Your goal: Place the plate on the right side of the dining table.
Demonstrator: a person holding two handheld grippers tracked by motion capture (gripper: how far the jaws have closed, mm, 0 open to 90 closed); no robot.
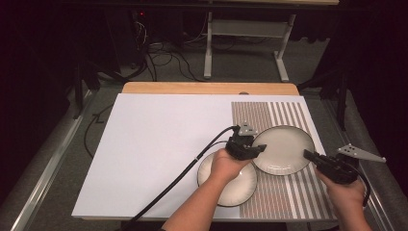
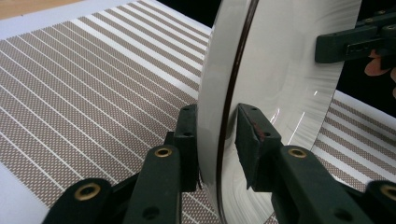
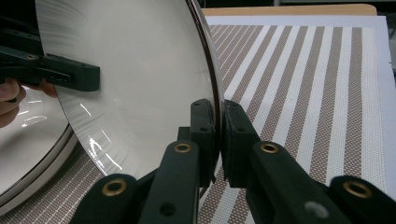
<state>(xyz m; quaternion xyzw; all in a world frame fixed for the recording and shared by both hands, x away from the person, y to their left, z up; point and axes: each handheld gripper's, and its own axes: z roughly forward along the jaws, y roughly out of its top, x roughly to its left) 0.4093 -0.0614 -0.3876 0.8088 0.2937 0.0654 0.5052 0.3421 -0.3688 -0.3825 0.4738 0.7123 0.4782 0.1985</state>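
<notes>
White table top with a striped placemat along its right side. Two pale dark-rimmed plates over the mat. Upper plate is held between both grippers, its near-left edge overlapping the lower plate. Lower plate lies partly on the mat, partly on bare table, under the left hand. Right gripper: jaws clamped tight on the upper plate's right rim. Left gripper: jaws straddle the left rim; one pad looks slightly off the surface, so probably a loose hold.
</notes>
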